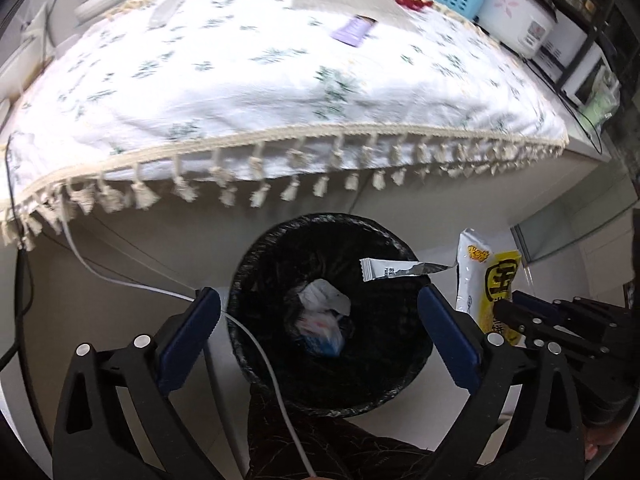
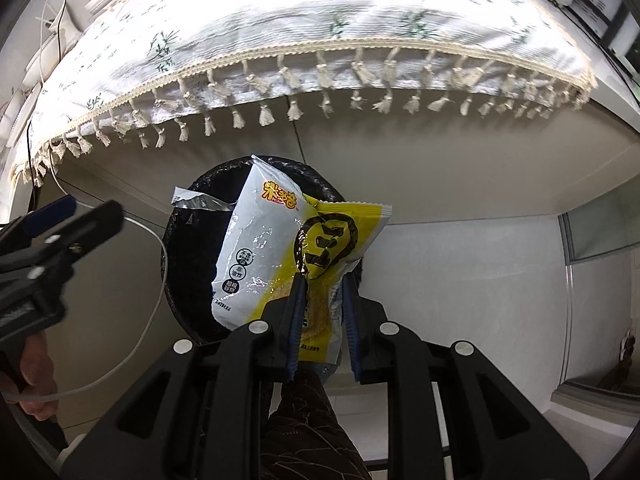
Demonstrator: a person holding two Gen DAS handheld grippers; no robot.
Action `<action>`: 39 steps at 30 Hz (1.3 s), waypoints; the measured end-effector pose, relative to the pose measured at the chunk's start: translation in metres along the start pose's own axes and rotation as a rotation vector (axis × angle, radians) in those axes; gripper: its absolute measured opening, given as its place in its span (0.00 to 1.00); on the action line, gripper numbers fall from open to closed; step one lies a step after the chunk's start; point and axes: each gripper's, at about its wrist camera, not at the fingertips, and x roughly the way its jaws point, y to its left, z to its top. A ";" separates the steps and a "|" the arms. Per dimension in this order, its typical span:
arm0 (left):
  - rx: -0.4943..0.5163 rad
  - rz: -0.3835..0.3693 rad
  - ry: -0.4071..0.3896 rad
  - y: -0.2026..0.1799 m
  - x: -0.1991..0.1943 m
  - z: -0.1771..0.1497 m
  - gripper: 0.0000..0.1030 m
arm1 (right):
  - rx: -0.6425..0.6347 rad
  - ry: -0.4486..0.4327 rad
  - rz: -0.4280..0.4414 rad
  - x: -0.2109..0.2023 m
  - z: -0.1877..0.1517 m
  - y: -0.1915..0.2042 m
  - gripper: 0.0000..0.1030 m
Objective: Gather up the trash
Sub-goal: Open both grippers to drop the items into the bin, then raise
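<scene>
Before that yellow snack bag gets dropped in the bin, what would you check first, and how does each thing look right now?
1. Snack bag gripped by right gripper: ok, fingers shut on its lower end.
2. Bag over the bin: ok in the right view; in the left view it hangs beside the rim, so cannot tell.
3. Bin mouth open: ok, black liner, some trash at the bottom.
4. Left gripper out of the way: ok, open and empty, though right above the bin.
5. Silver sachet going in: cannot tell; it is at the rim.
6. White cable clear: not ok, it crosses the bin's edge.
</scene>
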 end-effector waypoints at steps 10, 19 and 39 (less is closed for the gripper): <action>-0.055 0.053 -0.008 0.034 -0.007 -0.004 0.94 | -0.067 0.003 0.004 0.017 0.005 0.032 0.23; -0.091 0.062 -0.035 0.052 -0.025 0.008 0.94 | -0.088 -0.084 0.003 -0.015 0.019 0.051 0.61; -0.102 0.077 -0.185 0.077 -0.098 0.091 0.94 | -0.056 -0.390 0.008 -0.113 0.113 0.066 0.93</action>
